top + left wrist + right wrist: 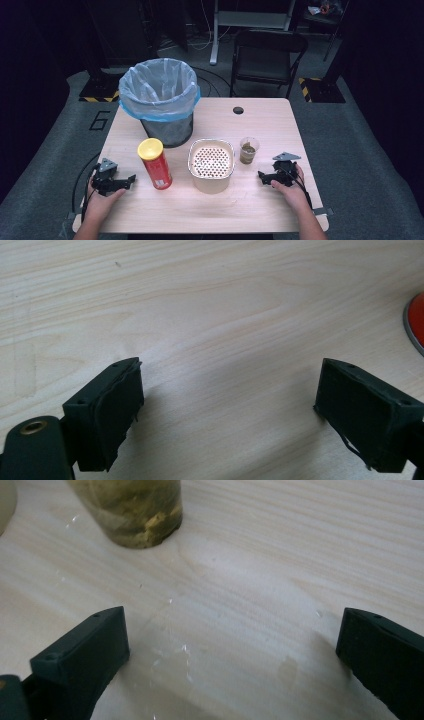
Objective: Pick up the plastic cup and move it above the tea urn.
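Table (260,200) of pale wood is carrying five items in the high view. A black mesh waste bin (161,102), lined with a blue-edged clear bag, is standing at the far left. Just in front of it, a red chip canister (155,164) with a yellow lid is standing upright. Beside the canister, a cream container (211,166) with a perforated insert is sitting near the table centre. A clear plastic cup (248,150) holding brownish contents is standing just to the right of the container. The left gripper (131,179) is resting on the table near the left edge, jaws pointing toward the canister. The right gripper (261,176) is resting near the right edge, jaws pointing toward the container.

In the left gripper view, the jaws are standing wide apart over bare wood, grasping nothing. The canister's red base is showing at the right edge.

In the right gripper view, the jaws are likewise spread wide and empty. The cup's base is standing ahead, toward the upper left, well apart from the jaws.
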The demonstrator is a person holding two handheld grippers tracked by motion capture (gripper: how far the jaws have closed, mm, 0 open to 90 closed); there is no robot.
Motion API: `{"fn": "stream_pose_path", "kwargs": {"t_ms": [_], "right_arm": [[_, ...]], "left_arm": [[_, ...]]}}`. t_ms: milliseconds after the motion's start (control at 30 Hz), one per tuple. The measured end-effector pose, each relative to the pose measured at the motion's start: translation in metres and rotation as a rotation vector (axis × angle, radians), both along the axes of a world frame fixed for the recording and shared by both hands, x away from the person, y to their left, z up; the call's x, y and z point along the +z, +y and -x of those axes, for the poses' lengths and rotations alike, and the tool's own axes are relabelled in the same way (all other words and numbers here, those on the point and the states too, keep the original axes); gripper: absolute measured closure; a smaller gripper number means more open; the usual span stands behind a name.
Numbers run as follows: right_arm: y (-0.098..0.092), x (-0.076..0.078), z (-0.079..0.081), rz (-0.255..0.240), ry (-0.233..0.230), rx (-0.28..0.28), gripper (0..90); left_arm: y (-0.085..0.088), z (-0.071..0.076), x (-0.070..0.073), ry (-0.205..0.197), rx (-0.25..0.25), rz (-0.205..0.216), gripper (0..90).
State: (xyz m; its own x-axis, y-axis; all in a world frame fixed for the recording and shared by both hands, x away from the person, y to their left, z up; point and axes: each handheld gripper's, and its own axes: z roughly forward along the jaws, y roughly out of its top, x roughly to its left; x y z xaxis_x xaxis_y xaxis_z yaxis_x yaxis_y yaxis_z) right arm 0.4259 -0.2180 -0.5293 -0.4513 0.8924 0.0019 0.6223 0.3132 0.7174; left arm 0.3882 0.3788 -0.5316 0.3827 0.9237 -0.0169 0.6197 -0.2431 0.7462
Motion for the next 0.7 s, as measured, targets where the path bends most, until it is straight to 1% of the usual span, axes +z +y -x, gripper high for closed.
{"fn": "stream_pose_path", "kwargs": {"t_ms": [33, 67, 100, 133, 167, 200, 233, 433, 467, 500, 533, 633, 700], "right_arm": [[-0.0001, 0.0000, 0.0020, -0.003, -0.001, -0.001, 0.0], [-0.0002, -0.0002, 0.0038, -0.003, -0.003, 0.004, 0.0], [-0.0001, 0.0001, 0.0063, 0.000, 0.004, 0.007, 0.0], [0.0011, 0.0001, 0.0071, -0.005, 0.003, 0.000, 0.0], [0.0011, 0.0001, 0.0071, -0.005, 0.003, 0.000, 0.0], [0.0020, 0.0002, 0.0075, -0.006, 0.003, -0.006, 0.0], [0.0041, -0.0003, 0.0074, -0.003, -0.006, -0.023, 0.0], [0.0044, -0.0003, 0.0076, -0.006, -0.003, -0.022, 0.0], [0.0049, -0.0004, 0.0075, -0.005, -0.004, -0.031, 0.0], [0.0051, -0.0003, 0.0078, -0.004, -0.008, -0.030, 0.5], [0.0043, -0.0002, 0.0080, 0.001, -0.008, -0.018, 0.5], [0.0045, -0.0002, 0.0080, 0.000, -0.009, -0.021, 0.6], [0.0040, 0.0000, 0.0085, 0.003, -0.010, -0.012, 2.0]], "left_arm": [[-0.0001, -0.0001, -0.0001, -0.002, 0.002, 0.001, 11.6], [0.0001, 0.0000, 0.0002, -0.003, 0.002, -0.007, 11.6], [0.0003, 0.0006, 0.0013, 0.011, 0.000, -0.011, 11.6], [0.0001, 0.0008, 0.0013, 0.012, 0.002, -0.010, 11.6], [0.0001, 0.0008, 0.0013, 0.012, 0.002, -0.010, 11.6], [-0.0011, 0.0011, 0.0001, 0.000, 0.014, -0.001, 11.6], [-0.0015, 0.0018, 0.0002, 0.006, 0.016, 0.002, 11.7], [-0.0026, 0.0028, 0.0000, 0.000, 0.020, 0.003, 11.8], [-0.0027, 0.0029, 0.0000, 0.001, 0.021, 0.002, 11.9], [-0.0027, 0.0029, 0.0000, 0.000, 0.022, 0.003, 11.9], [-0.0028, 0.0029, 0.0000, 0.001, 0.022, 0.003, 11.9], [-0.0028, 0.0029, 0.0001, 0.003, 0.023, 0.003, 12.0], [-0.0029, 0.0028, 0.0001, 0.003, 0.025, 0.002, 12.0]]}}
